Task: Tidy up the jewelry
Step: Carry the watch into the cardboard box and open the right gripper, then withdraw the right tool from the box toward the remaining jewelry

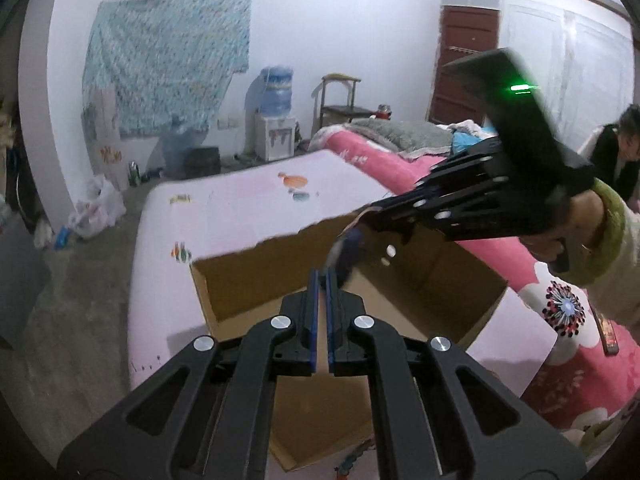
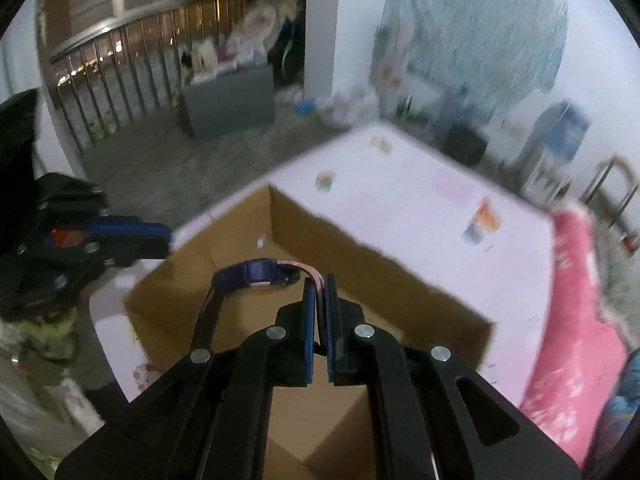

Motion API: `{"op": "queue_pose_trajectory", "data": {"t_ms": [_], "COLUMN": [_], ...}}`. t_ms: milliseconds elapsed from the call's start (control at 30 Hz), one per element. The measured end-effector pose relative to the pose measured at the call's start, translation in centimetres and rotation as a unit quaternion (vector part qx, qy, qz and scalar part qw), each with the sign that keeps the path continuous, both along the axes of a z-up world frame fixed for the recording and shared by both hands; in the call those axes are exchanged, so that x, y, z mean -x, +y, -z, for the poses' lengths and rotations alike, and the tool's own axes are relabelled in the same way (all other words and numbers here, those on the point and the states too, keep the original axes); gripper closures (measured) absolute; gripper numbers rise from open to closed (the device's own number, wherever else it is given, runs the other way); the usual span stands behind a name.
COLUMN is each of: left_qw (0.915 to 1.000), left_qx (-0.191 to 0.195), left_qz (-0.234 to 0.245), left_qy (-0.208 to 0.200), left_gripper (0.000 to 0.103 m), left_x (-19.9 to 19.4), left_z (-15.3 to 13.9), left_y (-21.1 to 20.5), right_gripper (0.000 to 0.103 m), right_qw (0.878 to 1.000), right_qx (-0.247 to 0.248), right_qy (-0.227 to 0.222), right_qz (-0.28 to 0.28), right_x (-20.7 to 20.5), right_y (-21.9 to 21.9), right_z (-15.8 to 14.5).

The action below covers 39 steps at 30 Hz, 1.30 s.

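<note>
A purple watch (image 2: 256, 274) with a pink strap is seen clamped by its strap between the closed pads of the right hand-held gripper (image 2: 320, 284), hanging over the open cardboard box (image 2: 420, 292) that stands on the pale surface (image 2: 400, 192). The box interior, as far as it is shown, looks bare apart from a small white speck near one corner, so the sorting is judged to be at an early stage, with this piece not yet set down. The left hand-held gripper (image 1: 322, 276) is pressed together with nothing visibly between its pads, angled down toward the box. The right one is tilted more steeply downward, held by a hand (image 1: 576, 224) in a green-cuffed sleeve
</note>
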<state>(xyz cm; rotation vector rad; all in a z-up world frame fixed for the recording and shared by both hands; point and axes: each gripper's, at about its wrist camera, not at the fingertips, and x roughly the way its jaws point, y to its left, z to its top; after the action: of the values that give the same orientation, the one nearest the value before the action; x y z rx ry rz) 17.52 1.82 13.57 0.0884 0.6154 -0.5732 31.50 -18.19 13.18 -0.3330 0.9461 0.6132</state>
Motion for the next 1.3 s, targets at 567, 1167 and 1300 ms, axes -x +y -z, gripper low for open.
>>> {"op": "queue_pose_trajectory", "data": {"t_ms": [567, 1167, 1300], "left_qw": [0.9967, 0.9875, 0.9821], "left_qx": [0.049, -0.002, -0.038], "left_qz": [-0.053, -0.119, -0.122], "left_qy": [0.037, 0.103, 0.138], "left_gripper": [0.024, 0.011, 0.011], "left_x": [2.7, 11.5, 11.9], "left_z": [2.7, 8.7, 11.9], "left_y": [5.2, 5.6, 4.7], "right_gripper": [0.042, 0.008, 0.008], "right_qw": [0.994, 0.977, 0.98], "right_qx": [0.008, -0.041, -0.029], "right_qy": [0.064, -0.048, 0.019], "right_qz": [0.086, 0.204, 0.195], "right_x": [-1.9, 21.2, 23.6], "right_y": [-4.0, -7.3, -4.3], "right_z": [2.5, 2.6, 8.4]}}
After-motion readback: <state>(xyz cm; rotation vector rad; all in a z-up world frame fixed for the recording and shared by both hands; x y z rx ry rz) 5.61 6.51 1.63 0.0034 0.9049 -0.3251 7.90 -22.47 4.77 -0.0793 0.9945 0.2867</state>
